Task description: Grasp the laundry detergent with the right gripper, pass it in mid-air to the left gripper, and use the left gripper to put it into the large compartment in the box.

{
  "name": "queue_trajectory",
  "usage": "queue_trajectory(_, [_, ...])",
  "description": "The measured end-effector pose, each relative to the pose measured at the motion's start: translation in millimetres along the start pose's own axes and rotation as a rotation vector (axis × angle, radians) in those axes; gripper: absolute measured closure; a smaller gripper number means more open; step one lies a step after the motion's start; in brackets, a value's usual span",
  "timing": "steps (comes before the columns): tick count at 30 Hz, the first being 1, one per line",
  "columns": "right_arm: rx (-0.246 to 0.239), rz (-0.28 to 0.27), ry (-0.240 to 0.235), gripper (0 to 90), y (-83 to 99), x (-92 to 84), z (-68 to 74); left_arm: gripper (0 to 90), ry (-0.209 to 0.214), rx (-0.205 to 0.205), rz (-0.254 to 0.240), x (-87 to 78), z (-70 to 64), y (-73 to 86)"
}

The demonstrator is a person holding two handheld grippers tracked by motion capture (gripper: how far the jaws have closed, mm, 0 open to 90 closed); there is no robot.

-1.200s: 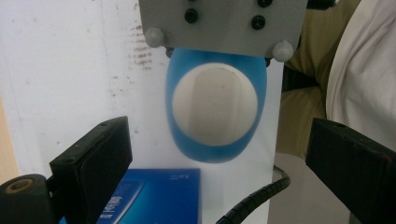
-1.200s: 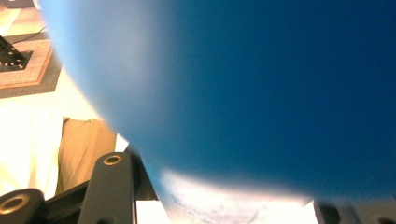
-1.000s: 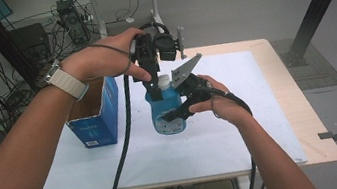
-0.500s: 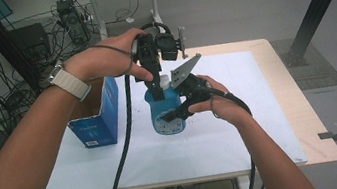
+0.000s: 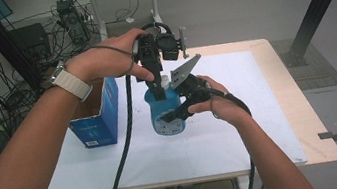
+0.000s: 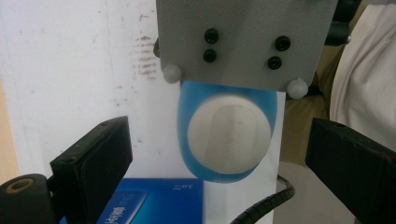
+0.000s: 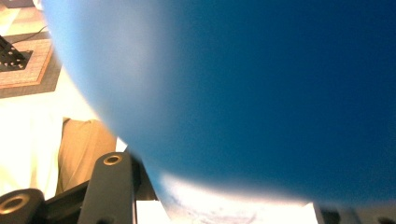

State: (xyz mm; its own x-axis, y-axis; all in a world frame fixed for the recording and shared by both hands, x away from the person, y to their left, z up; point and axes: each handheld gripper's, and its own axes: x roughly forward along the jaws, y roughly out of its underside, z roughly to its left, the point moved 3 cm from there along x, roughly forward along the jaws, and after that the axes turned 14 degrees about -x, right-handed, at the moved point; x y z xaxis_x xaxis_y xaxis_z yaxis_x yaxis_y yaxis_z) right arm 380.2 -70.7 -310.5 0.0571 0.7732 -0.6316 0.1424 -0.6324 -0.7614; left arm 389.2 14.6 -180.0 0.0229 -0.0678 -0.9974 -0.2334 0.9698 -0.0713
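Each hand carries a black two-jaw gripper. The left gripper [image 5: 159,86] trails a thick black ribbed cable [image 5: 123,151] and has broad, flat black jaw blocks. The right gripper [image 5: 179,113] bears a grey three-cornered plate [image 6: 243,42] fixed with four black screws. A white woven watch strap [image 5: 72,83] circles the left wrist; both forearms are unsleeved.

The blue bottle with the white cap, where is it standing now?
In the high view the blue bottle stands upright near the middle of the white table, right of the blue box. The right hand-held gripper clamps its body.
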Motion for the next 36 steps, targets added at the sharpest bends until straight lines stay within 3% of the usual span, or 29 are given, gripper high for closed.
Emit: queue_trajectory(36, [0.006,-0.009,0.002,43.9,0.2,0.8,-0.2,7.8,-0.002,0.005,0.009,1.4,-1.4,0.3])
